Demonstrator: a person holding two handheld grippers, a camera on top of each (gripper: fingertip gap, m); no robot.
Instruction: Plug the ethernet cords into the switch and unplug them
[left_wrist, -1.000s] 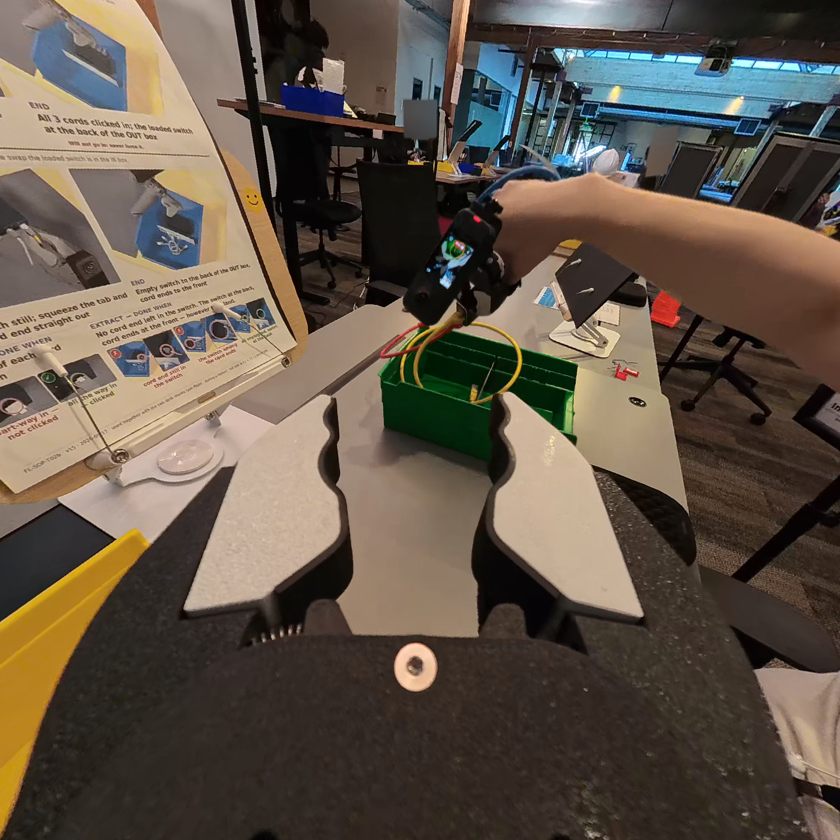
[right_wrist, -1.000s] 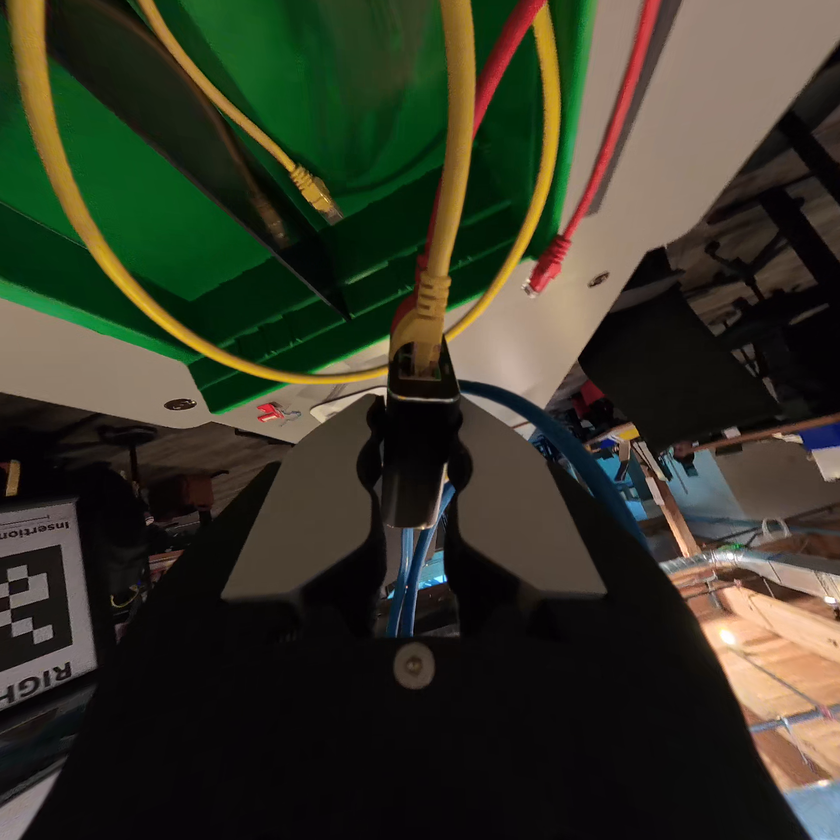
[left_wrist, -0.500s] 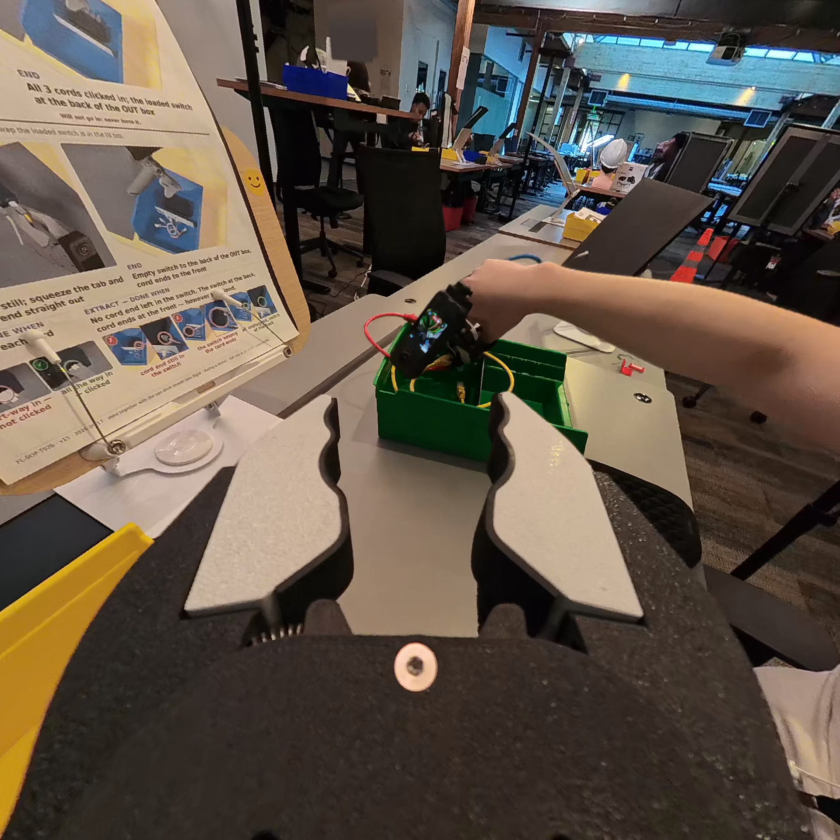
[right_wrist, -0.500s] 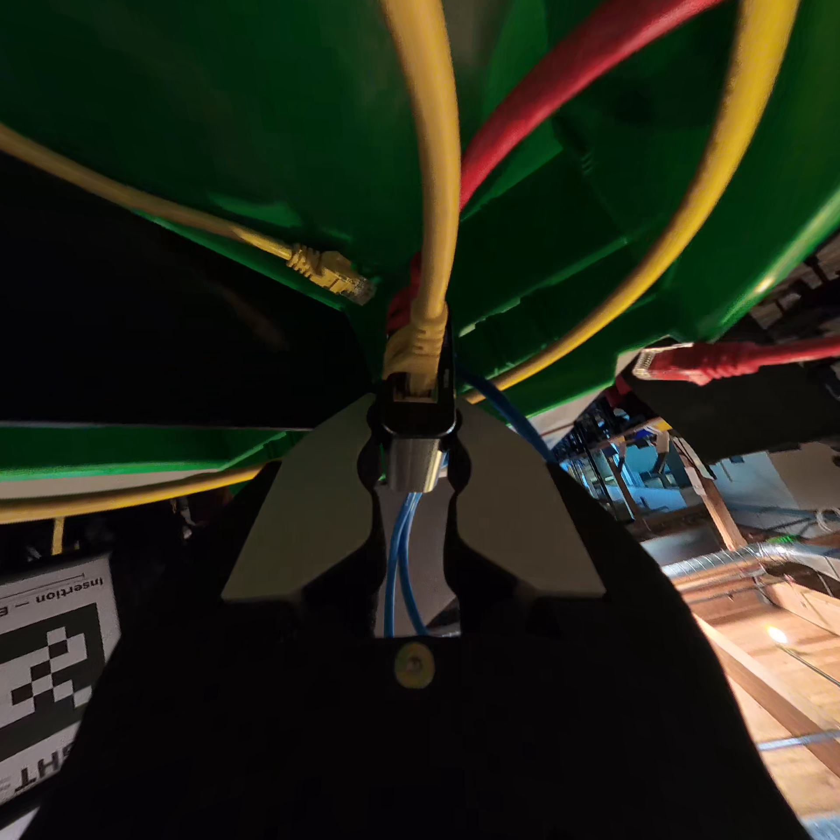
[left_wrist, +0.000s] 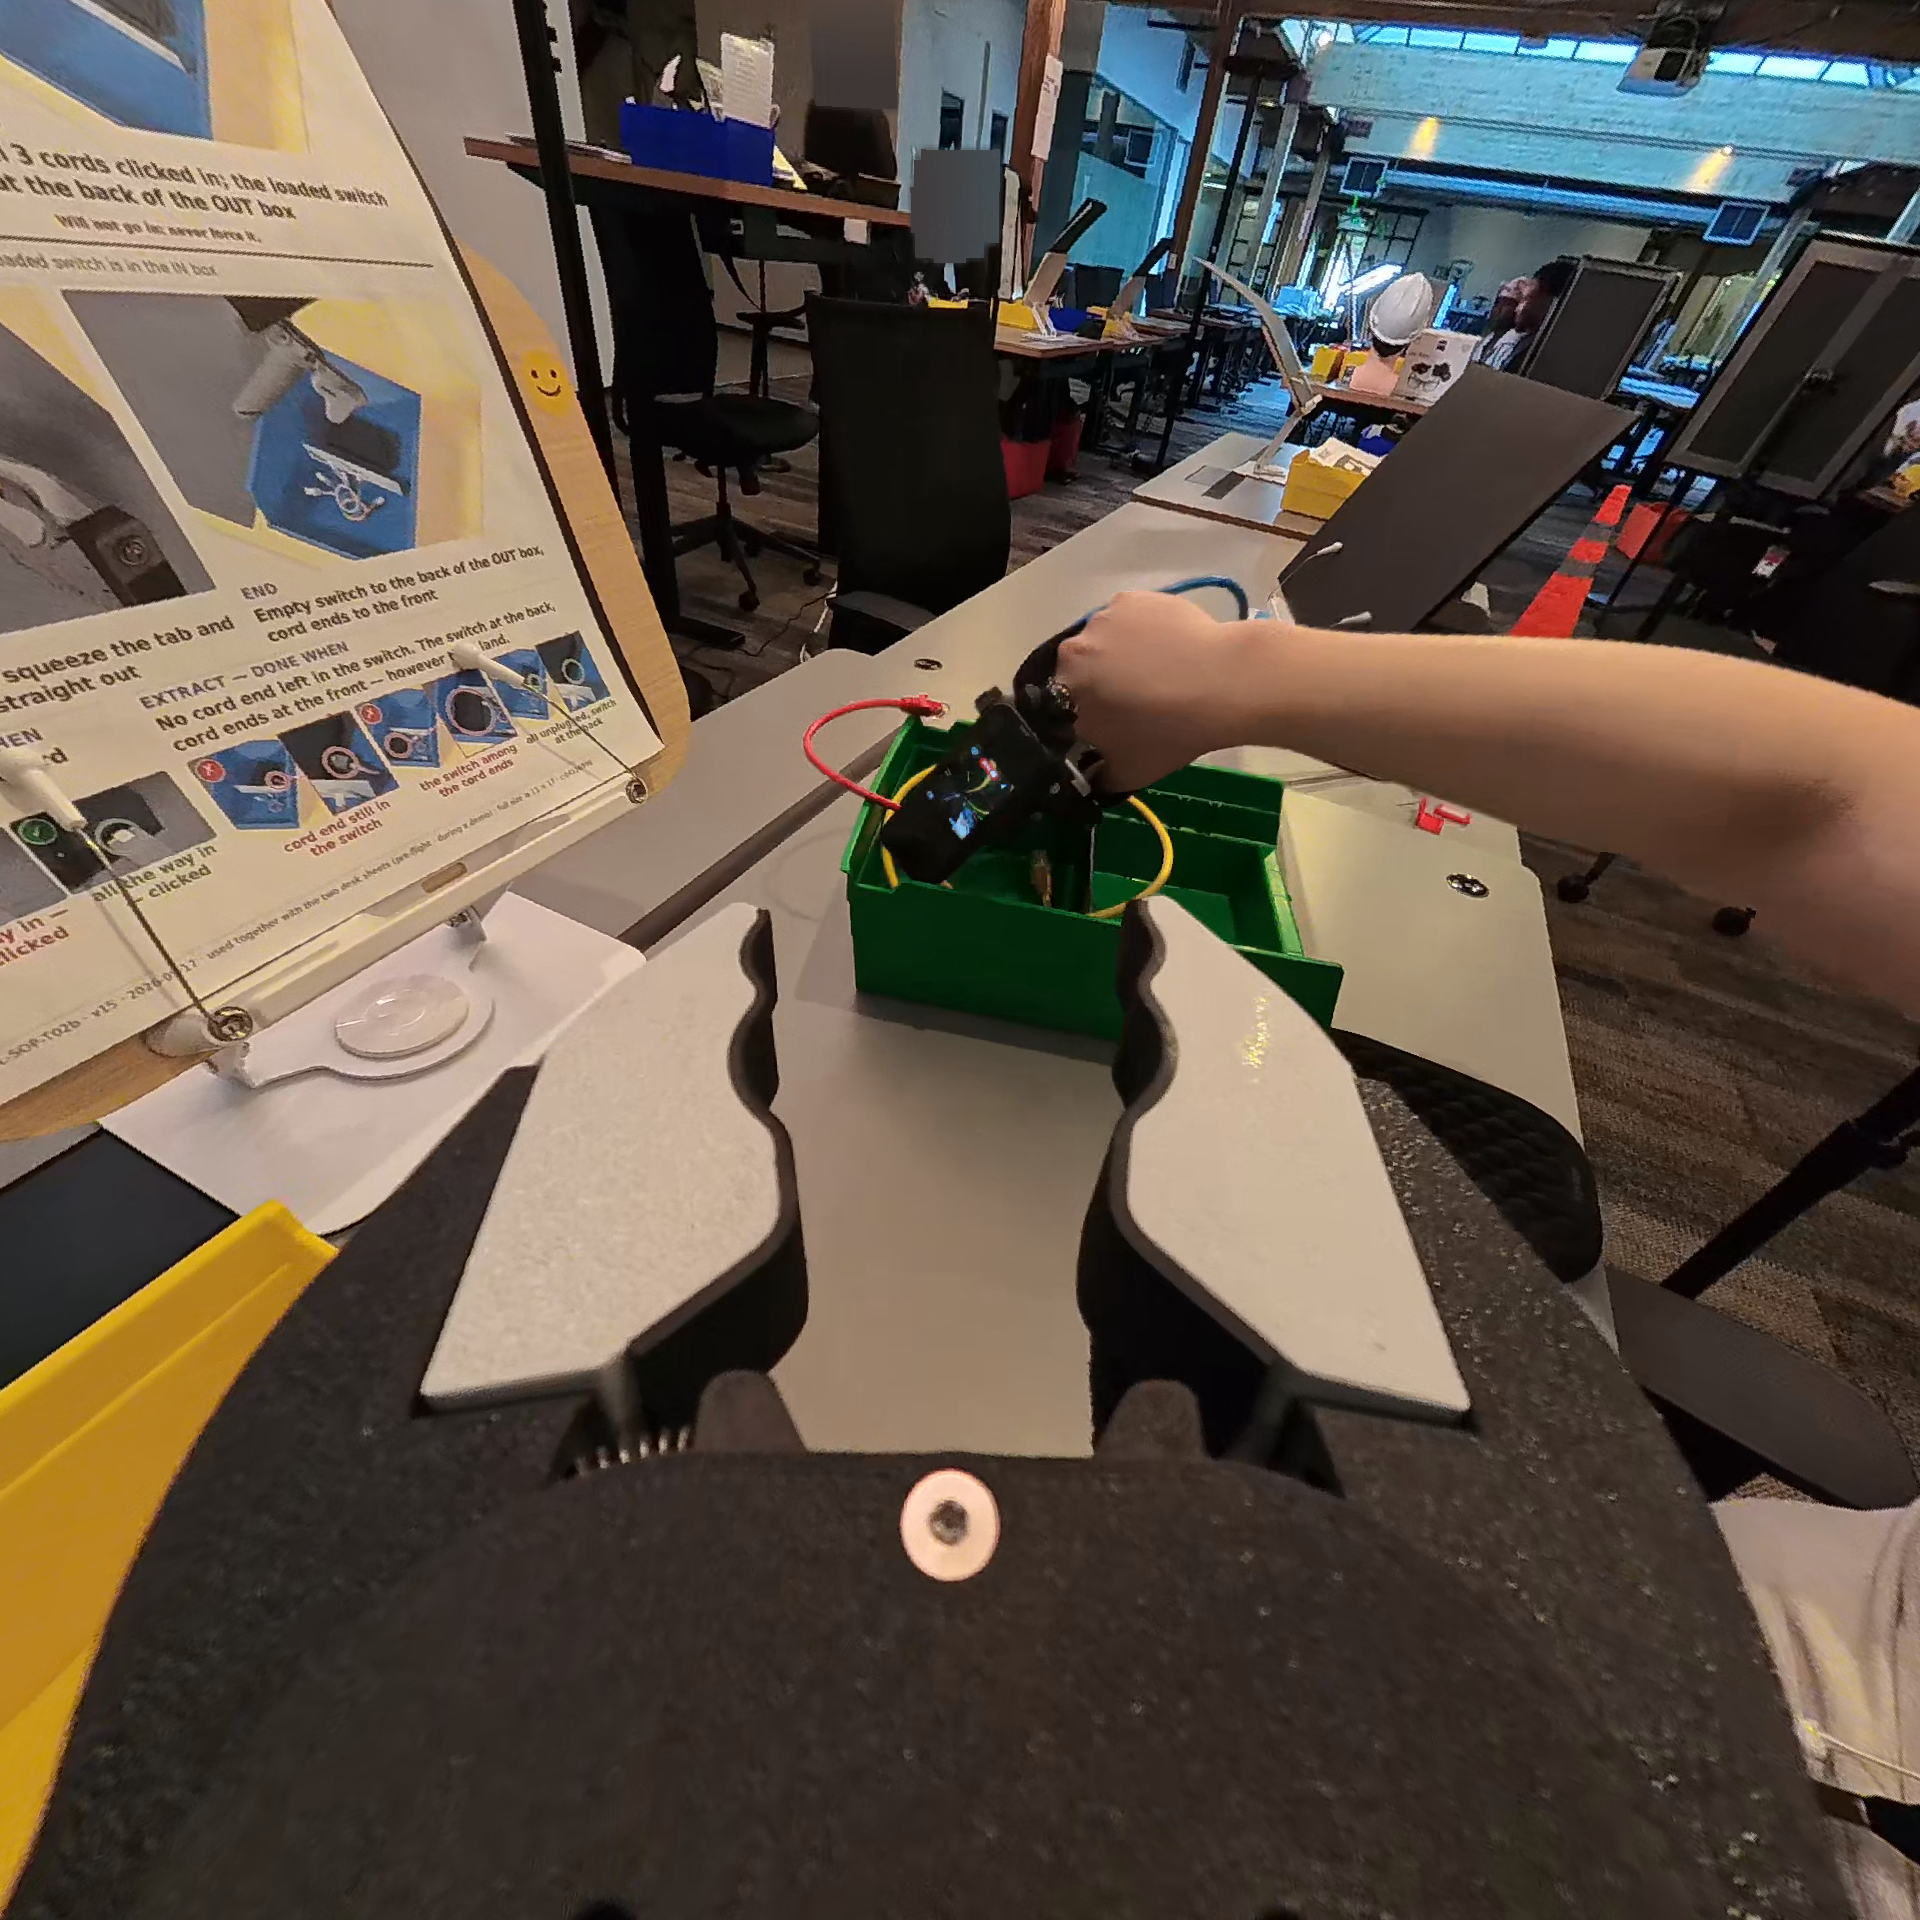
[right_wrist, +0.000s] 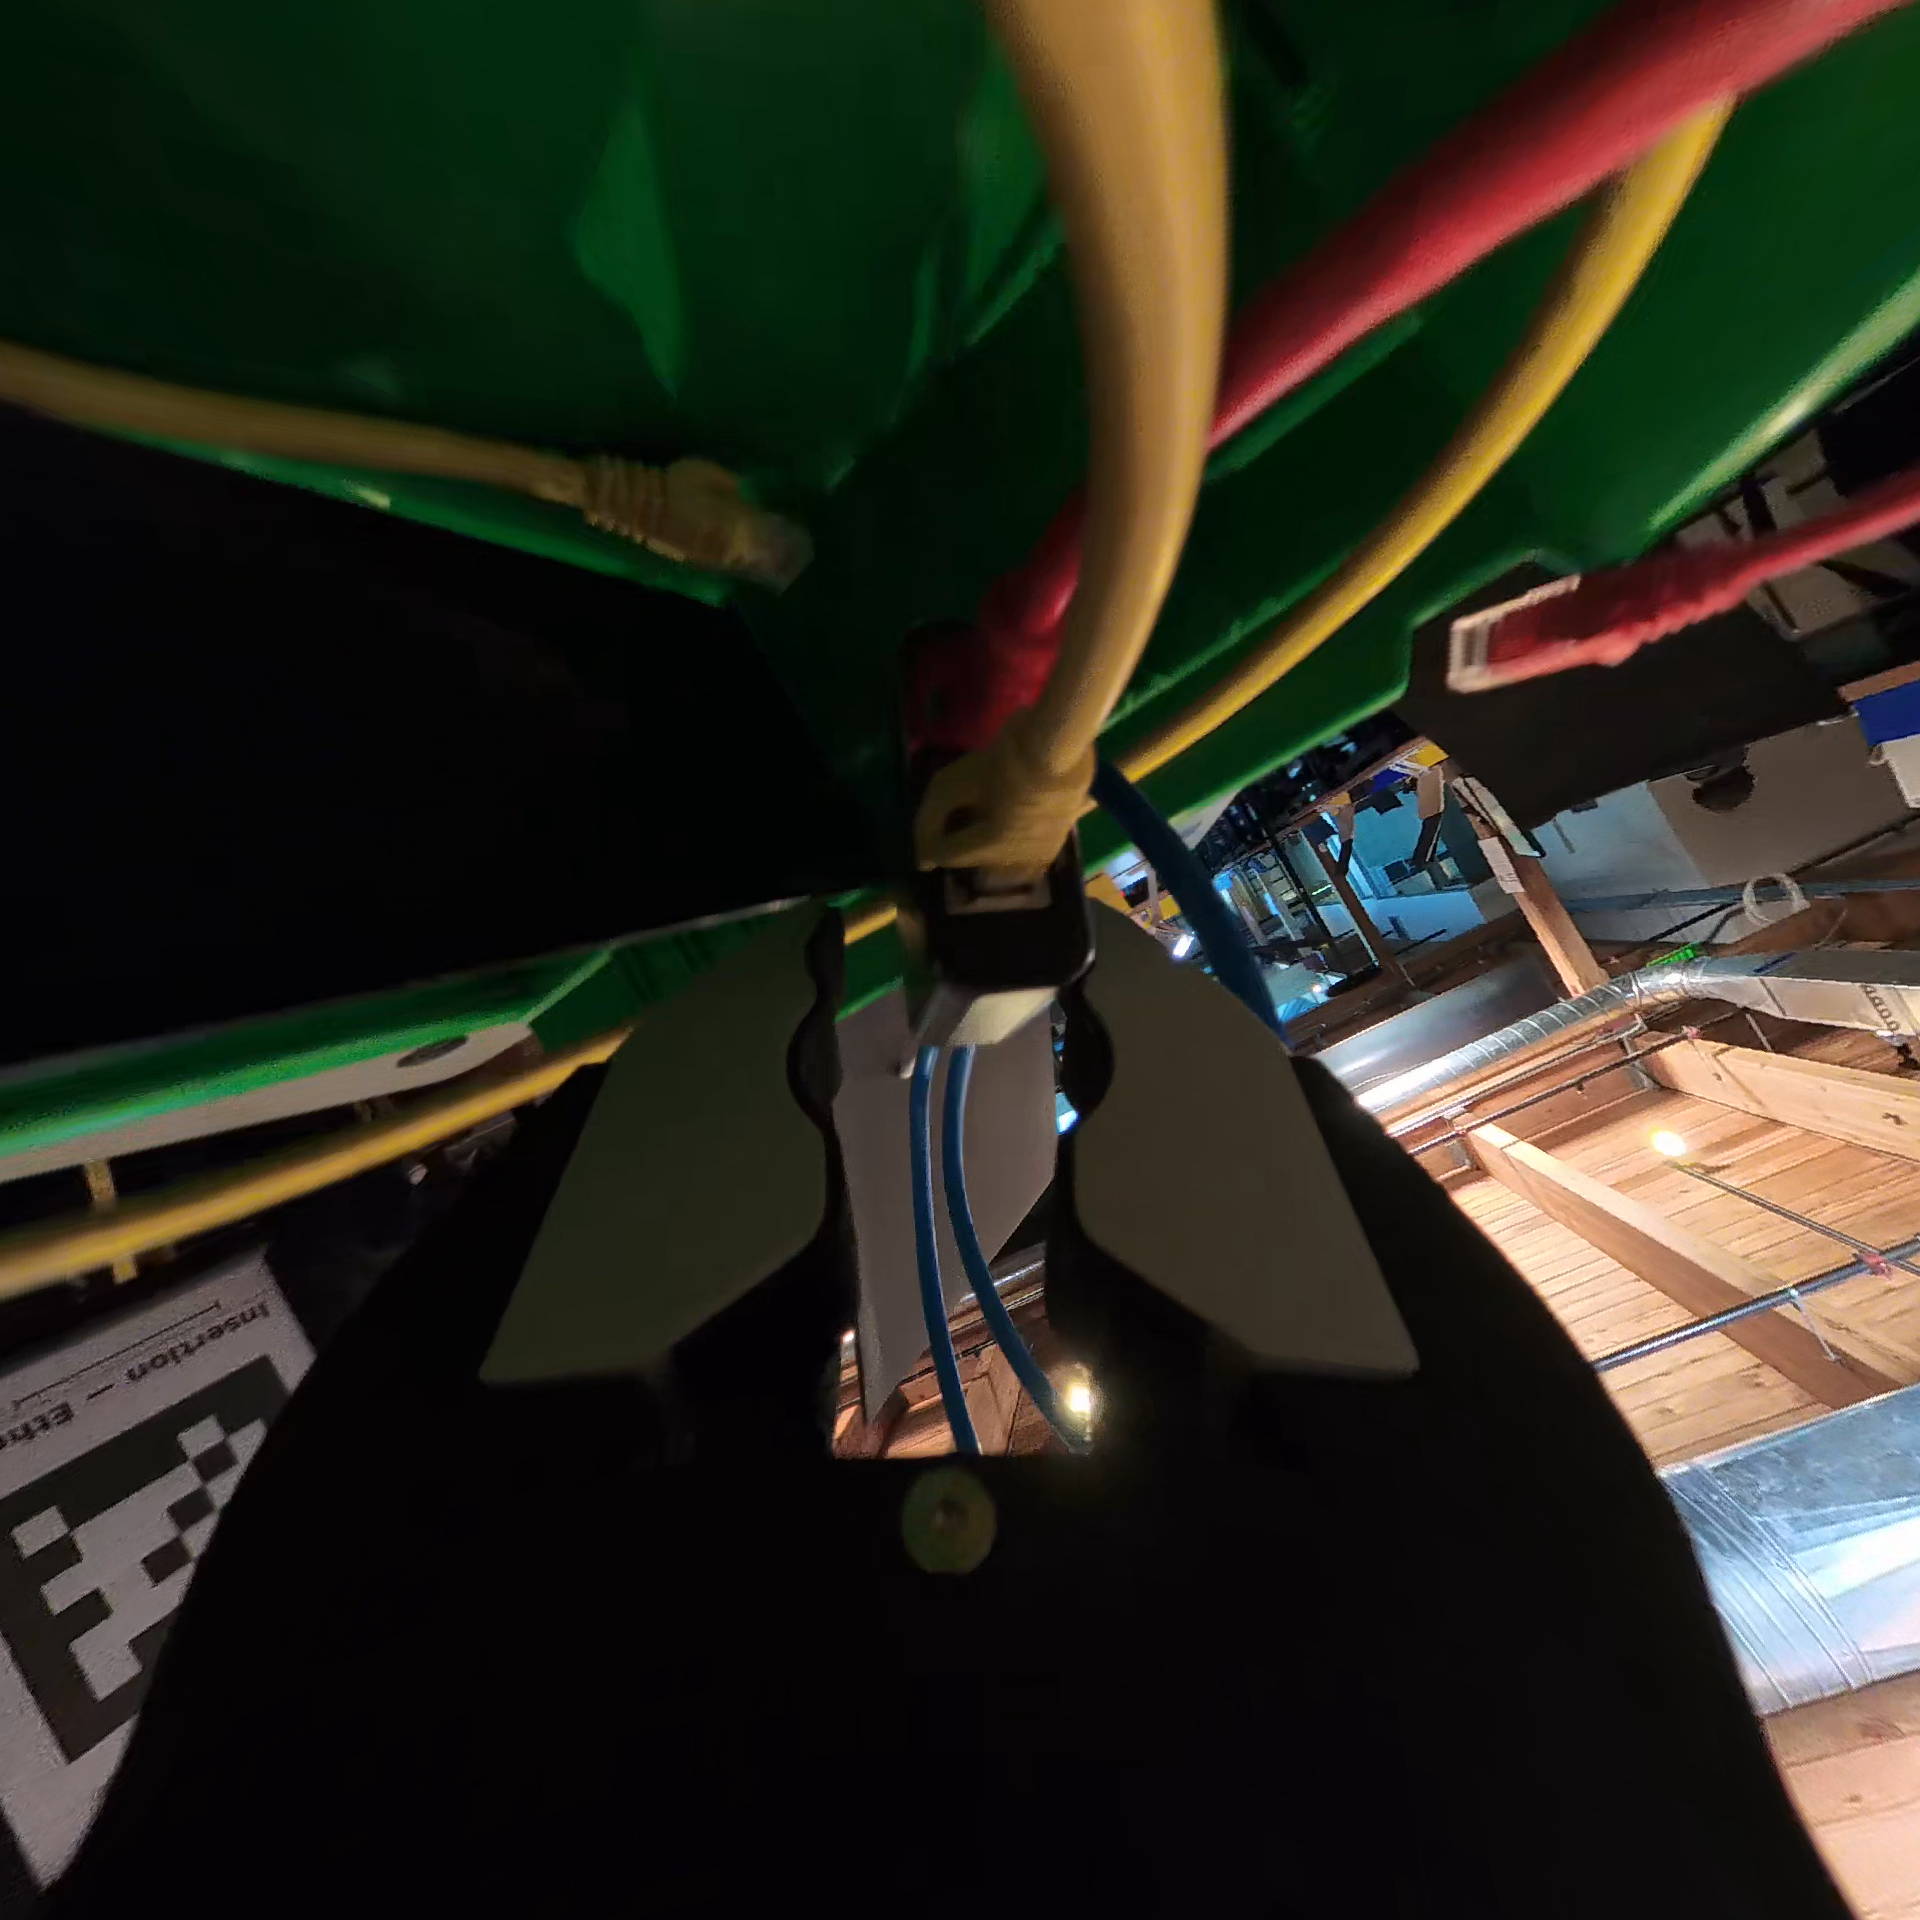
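Switch (right_wrist: 1003, 935), a small black box, sits between the fingers of the right tongs (right_wrist: 956, 930), inside the green bin (right_wrist: 520, 208). These tongs are spread: the left finger (right_wrist: 727, 1091) stands clear of it. Its long axis runs along the fingers, yellow cord (right_wrist: 1132, 416) end pointing away; the left tongs (left_wrist: 945, 935), spread and empty, are well apart.

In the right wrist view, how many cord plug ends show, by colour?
Yellow plug ends: 2, one at the switch, one loose.
Red plug ends: 2, one loose, one by the switch.
Total: 4.
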